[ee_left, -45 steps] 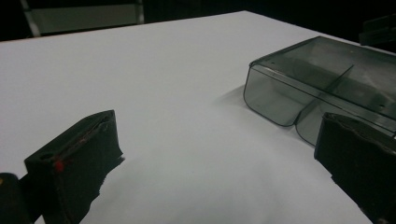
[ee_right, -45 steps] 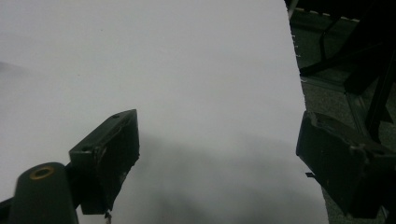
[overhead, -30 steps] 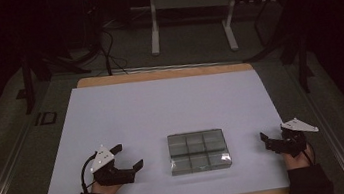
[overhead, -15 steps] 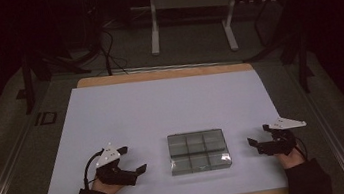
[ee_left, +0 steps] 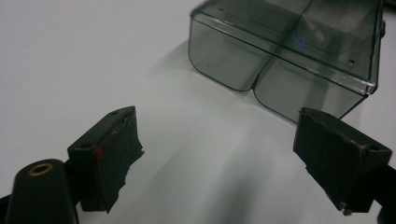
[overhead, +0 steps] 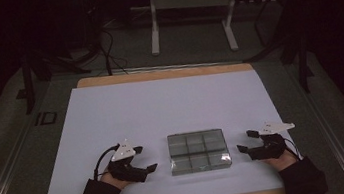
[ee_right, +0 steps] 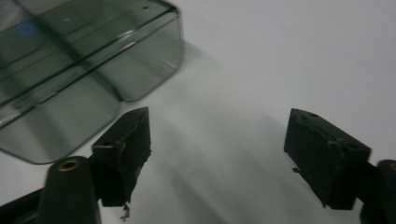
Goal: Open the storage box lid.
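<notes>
Smoky clear-plastic compartment box [overhead: 198, 151] sits between my left hand-held gripper [overhead: 145, 159] and right hand-held gripper [overhead: 244, 141] — both wide open, empty. Rigid, light, slippery, I judge — grip its side walls.

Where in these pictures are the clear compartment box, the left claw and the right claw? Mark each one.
clear compartment box [overhead: 198, 150]: high view, on its central divider.
left claw [overhead: 144, 159]: high view, midway between its fingertips.
right claw [overhead: 245, 141]: high view, midway between its fingertips.
</notes>
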A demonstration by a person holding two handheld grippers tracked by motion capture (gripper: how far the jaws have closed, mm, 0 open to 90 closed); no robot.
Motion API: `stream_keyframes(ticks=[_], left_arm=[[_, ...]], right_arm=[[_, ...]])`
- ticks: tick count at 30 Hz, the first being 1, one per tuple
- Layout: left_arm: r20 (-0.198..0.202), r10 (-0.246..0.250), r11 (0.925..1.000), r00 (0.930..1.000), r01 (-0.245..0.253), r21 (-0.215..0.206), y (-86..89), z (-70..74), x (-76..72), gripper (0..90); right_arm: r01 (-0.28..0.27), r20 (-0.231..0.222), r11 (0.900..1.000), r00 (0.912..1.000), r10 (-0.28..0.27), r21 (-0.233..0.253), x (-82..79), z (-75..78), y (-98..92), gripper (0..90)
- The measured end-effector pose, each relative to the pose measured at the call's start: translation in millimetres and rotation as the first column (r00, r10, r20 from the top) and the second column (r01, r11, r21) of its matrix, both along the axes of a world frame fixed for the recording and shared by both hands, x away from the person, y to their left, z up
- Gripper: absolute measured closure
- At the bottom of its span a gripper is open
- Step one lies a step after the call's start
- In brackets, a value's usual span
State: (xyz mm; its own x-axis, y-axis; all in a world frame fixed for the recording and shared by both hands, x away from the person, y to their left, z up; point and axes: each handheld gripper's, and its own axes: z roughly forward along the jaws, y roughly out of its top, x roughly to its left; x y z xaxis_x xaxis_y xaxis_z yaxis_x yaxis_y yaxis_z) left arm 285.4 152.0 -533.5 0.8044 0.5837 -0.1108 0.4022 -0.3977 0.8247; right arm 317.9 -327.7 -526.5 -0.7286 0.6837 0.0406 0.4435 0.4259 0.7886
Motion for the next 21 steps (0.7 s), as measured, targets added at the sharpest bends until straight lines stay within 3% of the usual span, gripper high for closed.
stream_keyframes(ticks=[3, 7, 11, 16, 21], left_arm=[[-0.008, -0.027, 0.9996, 0.9996, 0.027, -0.002, -4.4, -0.3, 1.1, 22.7], [-0.018, -0.064, 0.9979, 0.9978, 0.064, 0.0, -10.2, 0.5, 2.8, 42.5], [-0.025, -0.097, 0.9951, 0.995, 0.098, 0.016, -16.6, -0.5, 4.4, 54.2], [-0.041, -0.136, 0.9893, 0.9899, 0.138, 0.049, -24.8, -2.8, 5.0, 67.0], [-0.046, -0.164, 0.9847, 0.9854, 0.166, 0.052, -31.1, -2.8, 4.2, 80.2]], right_arm=[[-0.035, 0.006, 0.999, 0.9994, 0.035, -0.014, -2.7, -2.2, 6.7, 29.9], [-0.062, 0.015, 0.998, 0.9979, 0.062, -0.016, -5.7, -5.3, 10.7, 38.4], [-0.11, -0.007, 0.994, 0.9939, 0.11, -0.001, -7.1, -6.7, 13.1, 49.3], [-0.155, -0.022, 0.988, 0.9876, 0.155, 0.004, -6.6, -7.4, 14.3, 68.5], [-0.187, -0.016, 0.982, 0.9823, 0.187, 0.009, -8.9, -6.2, 15.7, 85.1]])
